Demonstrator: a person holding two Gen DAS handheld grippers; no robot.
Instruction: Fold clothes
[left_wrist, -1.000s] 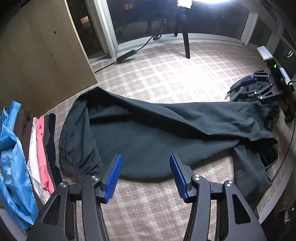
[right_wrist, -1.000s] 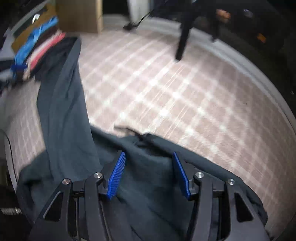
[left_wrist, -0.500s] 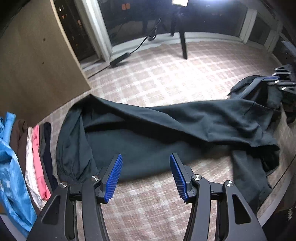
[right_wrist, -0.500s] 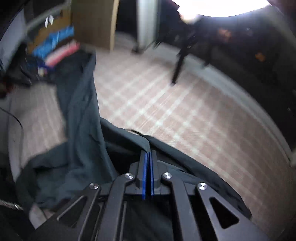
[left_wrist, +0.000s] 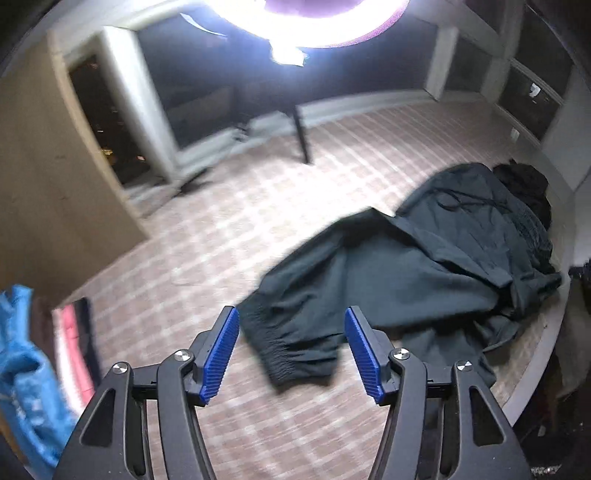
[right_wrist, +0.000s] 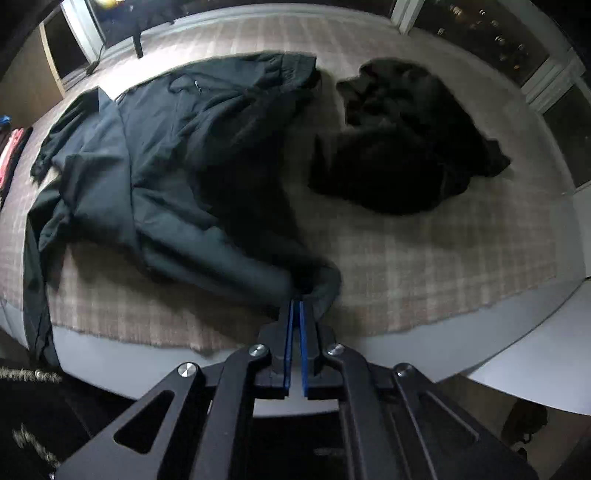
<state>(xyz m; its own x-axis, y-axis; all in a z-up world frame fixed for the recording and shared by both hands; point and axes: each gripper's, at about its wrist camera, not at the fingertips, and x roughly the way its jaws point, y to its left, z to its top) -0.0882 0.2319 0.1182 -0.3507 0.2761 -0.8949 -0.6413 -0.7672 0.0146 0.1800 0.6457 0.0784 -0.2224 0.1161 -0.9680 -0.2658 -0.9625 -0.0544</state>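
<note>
Right gripper clamped on dark trousers hem; black garment heap beside trousers (apart). Left gripper wide open, empty, above trousers' cuff; folded stack left.

Right gripper jaws now clamped on dark trousers, dragged them rightward, bunched.
</note>
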